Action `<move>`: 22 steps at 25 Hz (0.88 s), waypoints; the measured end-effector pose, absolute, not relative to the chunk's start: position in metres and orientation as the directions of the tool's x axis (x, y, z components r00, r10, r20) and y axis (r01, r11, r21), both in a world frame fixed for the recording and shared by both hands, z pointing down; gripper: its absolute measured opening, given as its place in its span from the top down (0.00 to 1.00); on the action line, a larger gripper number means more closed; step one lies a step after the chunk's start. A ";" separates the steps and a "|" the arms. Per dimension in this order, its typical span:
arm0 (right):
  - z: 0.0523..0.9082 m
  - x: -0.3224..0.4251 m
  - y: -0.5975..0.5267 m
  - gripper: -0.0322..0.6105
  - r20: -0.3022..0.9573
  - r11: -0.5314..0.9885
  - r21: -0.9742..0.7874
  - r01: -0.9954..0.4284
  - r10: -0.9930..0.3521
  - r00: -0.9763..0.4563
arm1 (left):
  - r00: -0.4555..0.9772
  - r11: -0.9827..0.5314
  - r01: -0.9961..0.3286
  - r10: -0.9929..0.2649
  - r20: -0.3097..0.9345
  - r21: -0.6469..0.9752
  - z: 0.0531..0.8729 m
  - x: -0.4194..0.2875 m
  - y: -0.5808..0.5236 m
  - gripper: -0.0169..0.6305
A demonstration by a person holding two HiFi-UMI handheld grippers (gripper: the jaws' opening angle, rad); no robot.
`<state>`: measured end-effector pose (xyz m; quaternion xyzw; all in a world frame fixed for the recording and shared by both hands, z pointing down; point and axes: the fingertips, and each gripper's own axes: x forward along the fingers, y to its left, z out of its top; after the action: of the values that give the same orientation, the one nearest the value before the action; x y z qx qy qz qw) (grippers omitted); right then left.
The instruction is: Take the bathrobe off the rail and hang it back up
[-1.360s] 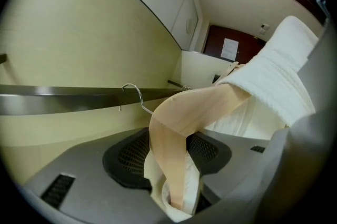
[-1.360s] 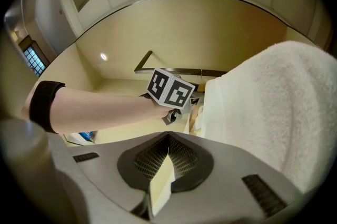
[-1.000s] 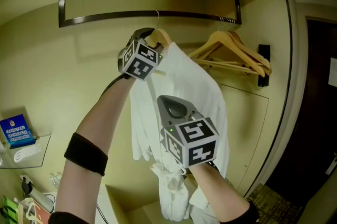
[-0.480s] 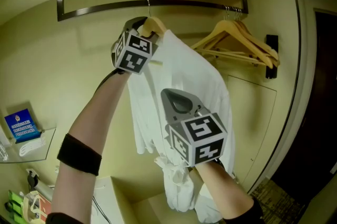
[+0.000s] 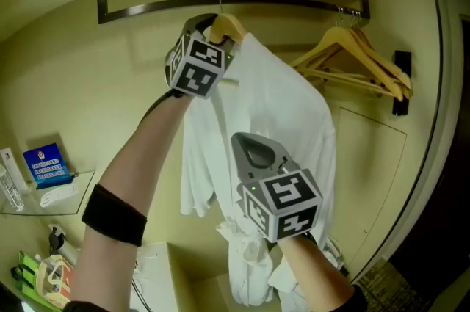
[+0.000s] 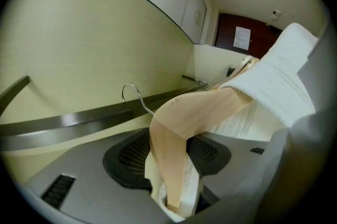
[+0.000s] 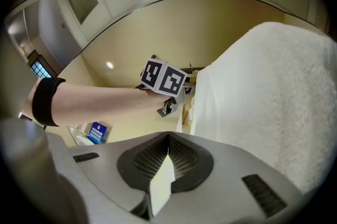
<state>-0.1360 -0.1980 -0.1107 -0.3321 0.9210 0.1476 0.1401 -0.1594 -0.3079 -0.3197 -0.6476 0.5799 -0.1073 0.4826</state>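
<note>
Raised slightly, left gripper pinches the pale wooden hanger carrying the white towelling bathrobe; right gripper pinches its cloth; the far-left blue card is unreadable.

- The head view looks from behind the raised arms toward the pale yellow wall and the dark metal rail, with the left gripper and right gripper near the lens
- The left gripper view sits just behind its jaws, very near the light wooden hanger, and faces along that rail toward a dark brown door
- The right gripper view looks up past the white towelling bathrobe at the left gripper, which the head view also shows
</note>
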 end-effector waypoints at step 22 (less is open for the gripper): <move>-0.084 -0.124 -0.165 0.93 -0.310 0.762 0.163 -0.627 -0.563 -0.766 | 0.293 0.093 -0.654 -0.883 -0.365 -0.750 -0.247 -0.158 -0.288 0.64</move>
<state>-0.1240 -0.1649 -0.0842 -0.3196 0.9306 0.1296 0.1223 -0.1583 -0.2879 -0.2470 -0.6616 0.5811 -0.1253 0.4570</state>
